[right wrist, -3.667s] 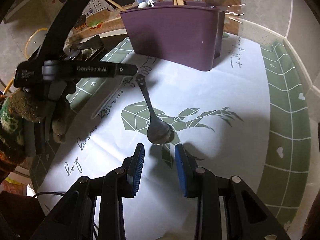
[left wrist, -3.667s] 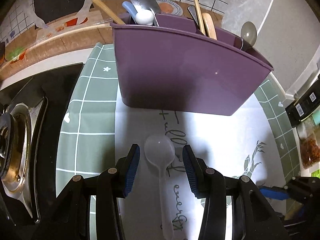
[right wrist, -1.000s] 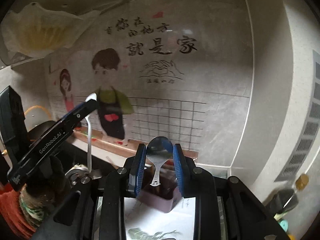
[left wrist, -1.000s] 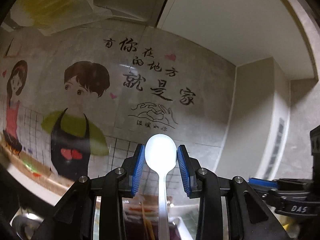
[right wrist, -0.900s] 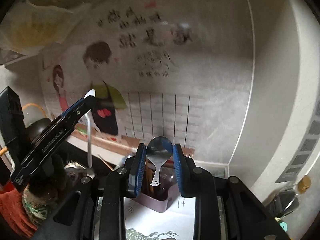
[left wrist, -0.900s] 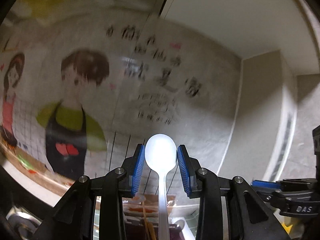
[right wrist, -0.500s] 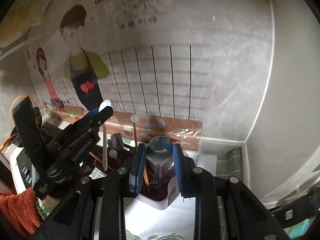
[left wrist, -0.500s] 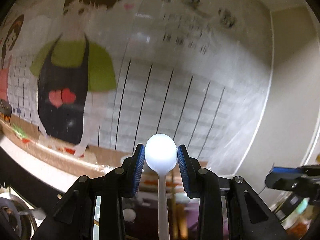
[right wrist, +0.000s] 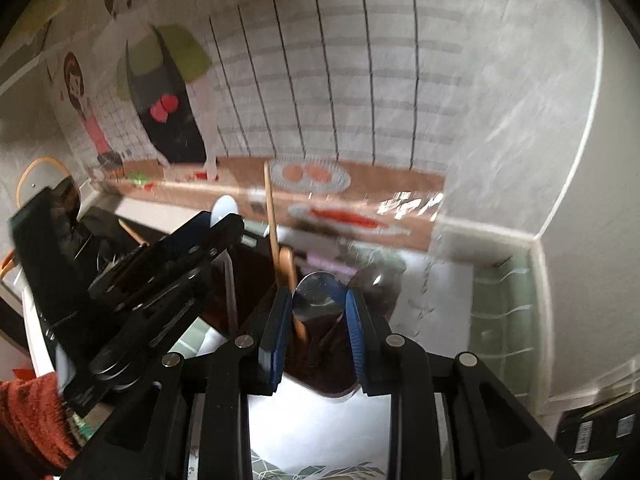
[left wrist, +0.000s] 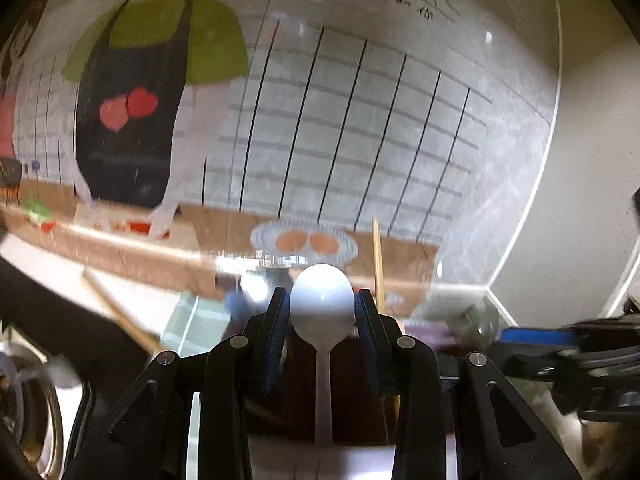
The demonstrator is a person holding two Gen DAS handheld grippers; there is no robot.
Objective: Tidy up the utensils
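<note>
My left gripper [left wrist: 322, 306] is shut on a white plastic spoon [left wrist: 322, 304], bowl up, handle hanging down over the dark purple utensil holder [left wrist: 340, 416]. My right gripper [right wrist: 319, 300] is shut on a metal spoon [right wrist: 319, 294], bowl up, just above the holder's [right wrist: 320, 360] open top. The left gripper [right wrist: 216, 224] with the white spoon [right wrist: 224, 208] also shows in the right wrist view, at the holder's left end. Chopsticks [right wrist: 272, 224] and a wooden utensil [right wrist: 288, 268] stand in the holder.
The stickered, gridded wall [right wrist: 340, 80] rises close behind the holder. A stove [left wrist: 28, 400] lies at the left. A green and white mat [right wrist: 500, 312] covers the counter. Jars [right wrist: 600, 436] stand at the lower right. The view is motion-blurred.
Both grippers have tilted down from the wall towards the holder, each still holding its spoon. The holder now fills the space just below both sets of fingers.
</note>
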